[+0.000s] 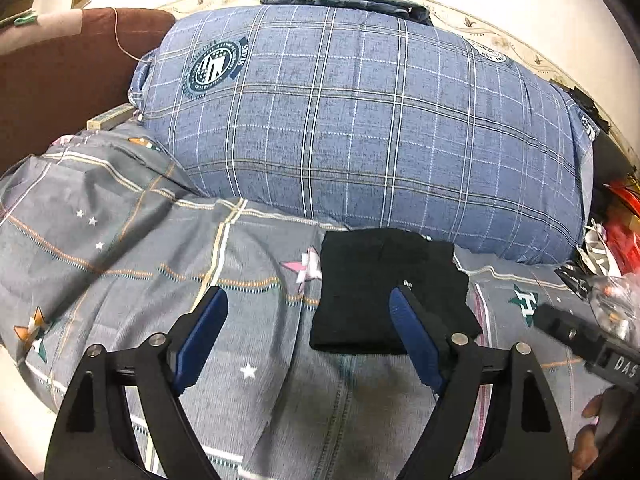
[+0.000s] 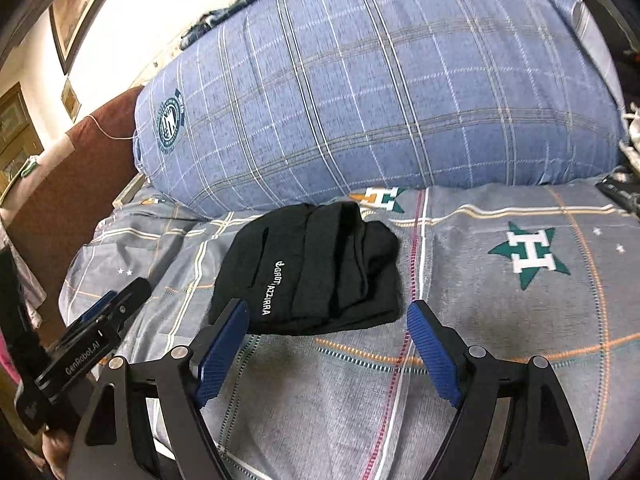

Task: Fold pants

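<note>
Although the pants (image 2: pixel 308 272) already lie as a compact black bundle on the grey star-print bedsheet (image 2: pixel 500 360), just in front of the big blue plaid pillow (image 2: pixel 380 92), the fold looks loose enough to spoil. Both tongs stand released: the left gripper (image 1: pixel 308 336) has its jaws spread wide with nothing between them, and the right gripper (image 2: pixel 326 344) is likewise open, its blue pads clear of the cloth and empty. From the right wrist view the stacked layers bulge and the far edge is uneven, so my judgement is that the top flap could slump or spring open, since nothing pins it. A jaw tip brushing the near edge could also drag the bundle out of square, as the soft sheet beneath gives little grip.

Only the right wrist view shows the white lettering on the pants and the ridged, layered top. Only the left wrist view shows the bundle as a flat, roughly square patch, with dark clothing (image 1: pixel 344 0) piled behind the pillow and red clutter (image 1: pixel 620 232) at the bed's right edge
</note>
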{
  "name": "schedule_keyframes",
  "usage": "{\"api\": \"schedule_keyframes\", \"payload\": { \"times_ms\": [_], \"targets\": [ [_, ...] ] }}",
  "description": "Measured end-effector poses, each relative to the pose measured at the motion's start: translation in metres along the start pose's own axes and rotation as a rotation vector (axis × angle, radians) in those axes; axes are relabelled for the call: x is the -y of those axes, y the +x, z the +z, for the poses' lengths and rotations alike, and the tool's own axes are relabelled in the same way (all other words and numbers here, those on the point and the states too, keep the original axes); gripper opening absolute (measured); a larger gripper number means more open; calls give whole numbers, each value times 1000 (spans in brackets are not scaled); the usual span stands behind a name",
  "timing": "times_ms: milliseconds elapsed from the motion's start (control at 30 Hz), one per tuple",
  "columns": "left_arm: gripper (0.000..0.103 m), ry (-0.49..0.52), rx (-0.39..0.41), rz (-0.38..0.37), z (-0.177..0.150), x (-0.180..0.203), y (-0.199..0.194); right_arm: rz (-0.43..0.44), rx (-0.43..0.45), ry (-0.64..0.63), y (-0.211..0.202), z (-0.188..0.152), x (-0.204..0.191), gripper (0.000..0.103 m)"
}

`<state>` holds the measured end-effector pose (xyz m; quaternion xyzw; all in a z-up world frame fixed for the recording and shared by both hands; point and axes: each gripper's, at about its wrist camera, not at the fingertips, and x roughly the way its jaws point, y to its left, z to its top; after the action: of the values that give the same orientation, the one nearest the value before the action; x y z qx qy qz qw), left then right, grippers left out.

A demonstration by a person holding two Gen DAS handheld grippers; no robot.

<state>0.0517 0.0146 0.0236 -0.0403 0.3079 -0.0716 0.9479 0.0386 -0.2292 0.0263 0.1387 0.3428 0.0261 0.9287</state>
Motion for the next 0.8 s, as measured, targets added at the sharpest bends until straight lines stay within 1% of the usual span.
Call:
{"api": "schedule_keyframes", "payload": {
  "times_ms": [100,167,200,233,267,300,367,400,433,467,500,567,667,800],
  "targets": [
    [84,12,-22,-26,-2,1,-2,-16,37,-48,-12,2,-9,83],
    [84,33,-38,-42,-1,5,-3,-8,39,-63,-17,3,-15,84],
    [84,43,-55,-37,0,8,-3,7,37,-67,-18,3,-17,84],
    [84,50,-60,-34,0,10,-1,30,25,-79,-18,4,-20,84],
    [84,59,-56,-22,-1,13,0,32,19,-93,-19,3,-23,84],
    [84,65,-48,-10,-3,15,0,17,19,-115,-18,2,-26,84],
    [84,100,-34,-1,-9,19,9,-17,48,-157,-15,-2,-28,85],
    [84,127,-84,33,-11,24,22,-31,42,-161,-10,-3,-26,88],
    [84,146,-139,59,-11,28,30,-47,-6,-146,-1,-2,-22,89],
    [84,173,-164,60,-10,32,35,-32,-42,-135,5,-1,-20,89],
    [84,196,-146,67,-10,35,35,-18,-52,-129,7,0,-19,89],
    [84,216,-124,107,-11,38,31,-31,-44,-113,7,1,-15,89],
    [84,214,-110,82,-9,36,21,-52,-42,-115,6,2,-15,89],
    [84,196,-124,74,-8,30,19,-60,-31,-116,2,0,-18,89]
  ]
}}
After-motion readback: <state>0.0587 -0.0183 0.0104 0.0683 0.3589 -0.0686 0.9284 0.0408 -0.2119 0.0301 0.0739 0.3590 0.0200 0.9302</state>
